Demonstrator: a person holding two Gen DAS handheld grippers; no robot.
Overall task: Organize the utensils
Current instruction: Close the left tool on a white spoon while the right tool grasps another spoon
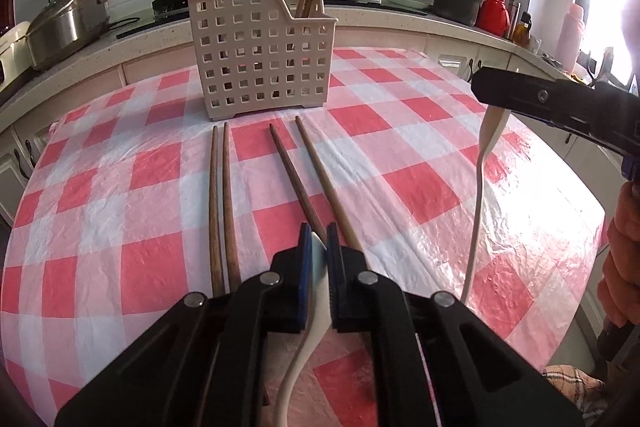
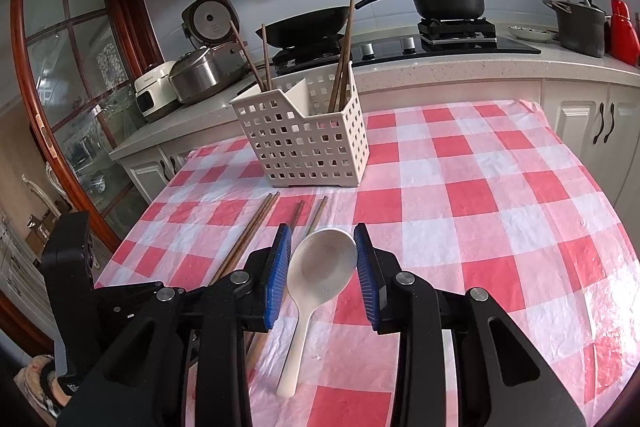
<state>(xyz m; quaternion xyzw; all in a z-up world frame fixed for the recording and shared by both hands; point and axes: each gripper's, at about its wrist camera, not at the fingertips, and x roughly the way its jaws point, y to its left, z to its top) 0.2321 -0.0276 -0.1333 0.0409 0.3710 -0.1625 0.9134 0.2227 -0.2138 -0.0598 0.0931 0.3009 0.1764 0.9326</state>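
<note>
My left gripper (image 1: 319, 233) is pressed together on a white spoon (image 1: 298, 359), pinching it edge-on just over the near edge of the table (image 1: 400, 147). Its handle curves back under the tool, towards me. My right gripper (image 2: 322, 227) is half spread, with its pads against the two sides of the bowl of a second white spoon (image 2: 322, 267). That spoon's handle hangs down to the checked cloth.

The perforated utensil holder (image 1: 256, 59) stands by the middle of the far edge. Wooden chopsticks stand in both of its compartments. Four loose chopsticks (image 1: 218, 195) lie on the cloth between the holder and my left tool, two of them running under my jaws.

The grip looks thin to me, because the pads hold a narrow, smooth edge that could twist. I think I should lift straight up first, so the handle clears the chopsticks beneath without dragging them. Then I should carry the spoon over the holder and tip it handle-down above a gap between the standing chopsticks. I should only spread the jaws once the handle is well inside. I cannot tell which compartment is meant for spoons. My right spoon should wait at its side of the table, out of the way.
</note>
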